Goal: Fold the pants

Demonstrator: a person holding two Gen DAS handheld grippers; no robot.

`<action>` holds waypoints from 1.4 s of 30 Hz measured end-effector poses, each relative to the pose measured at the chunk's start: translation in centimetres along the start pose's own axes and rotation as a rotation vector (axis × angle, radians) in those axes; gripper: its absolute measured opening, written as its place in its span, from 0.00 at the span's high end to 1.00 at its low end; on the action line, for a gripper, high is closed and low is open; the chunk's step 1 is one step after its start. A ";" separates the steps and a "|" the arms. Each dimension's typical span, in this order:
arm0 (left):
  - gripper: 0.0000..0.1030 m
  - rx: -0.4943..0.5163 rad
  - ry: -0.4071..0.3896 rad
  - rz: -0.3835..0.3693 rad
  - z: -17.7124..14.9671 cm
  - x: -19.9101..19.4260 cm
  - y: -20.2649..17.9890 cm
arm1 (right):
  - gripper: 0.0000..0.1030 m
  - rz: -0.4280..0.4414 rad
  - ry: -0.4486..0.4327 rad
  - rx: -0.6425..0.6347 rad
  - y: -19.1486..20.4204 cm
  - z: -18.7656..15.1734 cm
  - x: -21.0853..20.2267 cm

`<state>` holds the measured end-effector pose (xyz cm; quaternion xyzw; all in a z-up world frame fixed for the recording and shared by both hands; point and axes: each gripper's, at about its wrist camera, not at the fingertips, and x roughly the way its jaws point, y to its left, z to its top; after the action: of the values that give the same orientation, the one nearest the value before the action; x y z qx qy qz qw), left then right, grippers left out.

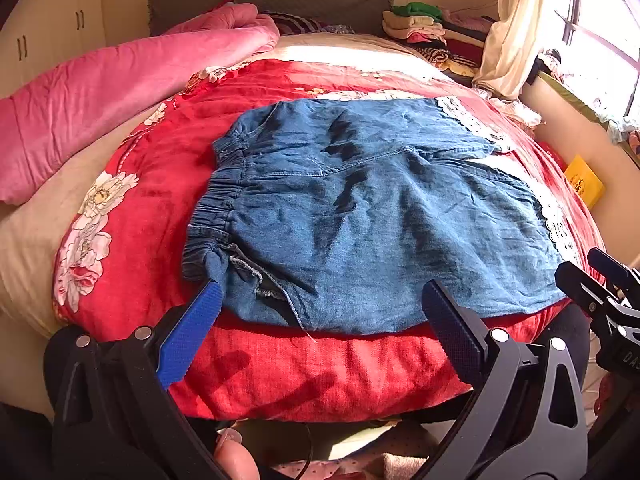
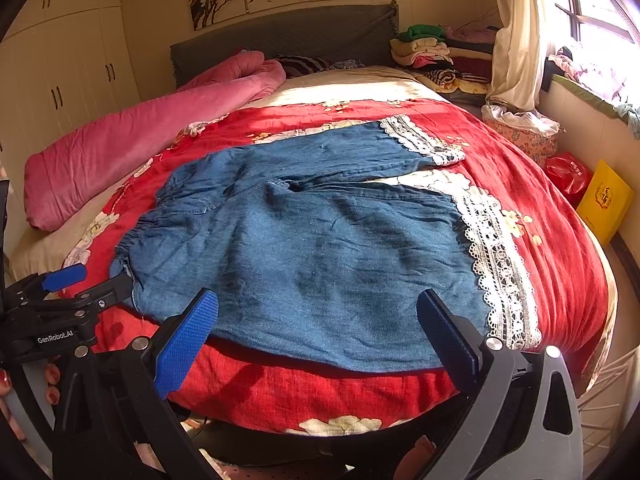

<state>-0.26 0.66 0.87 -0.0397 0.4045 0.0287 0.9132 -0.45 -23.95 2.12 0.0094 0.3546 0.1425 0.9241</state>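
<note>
Blue denim pants (image 1: 360, 208) lie spread flat on a red floral blanket (image 1: 320, 380). Their elastic waistband (image 1: 216, 208) is to the left and the white lace cuffs (image 2: 496, 264) to the right, with the two legs slightly apart. My left gripper (image 1: 320, 286) is open over the near edge of the pants close to the waistband, holding nothing. Over the near leg (image 2: 320, 248) my right gripper (image 2: 316, 296) is open too, with no cloth between its fingers. Each gripper shows at the edge of the other's view: the left gripper (image 2: 106, 276) and the right gripper (image 1: 580, 266).
A rolled pink quilt (image 2: 140, 140) lies along the left of the bed. Folded clothes (image 2: 428, 50) are stacked at the back right by the headboard. A yellow box (image 2: 604, 204) and a red bag (image 2: 568, 174) sit beside the bed under the window. A person's hand (image 2: 52, 384) holds the left gripper.
</note>
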 end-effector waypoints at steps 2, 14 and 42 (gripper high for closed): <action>0.08 0.000 0.000 0.002 0.0 0.0 0.0 | 0.04 0.000 0.001 0.000 0.0 0.0 0.1; 0.08 -0.005 0.004 -0.004 0.1 0.4 0.0 | 0.04 0.001 0.018 -0.006 0.1 0.1 1.0; 0.08 -0.047 0.088 0.078 12.8 13.1 12.1 | 0.04 0.221 0.189 -0.168 2.6 14.8 16.8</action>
<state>16.94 14.15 -0.80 -0.0467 0.4447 0.0721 0.8916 20.52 -15.70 2.49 -0.0426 0.4237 0.2725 0.8628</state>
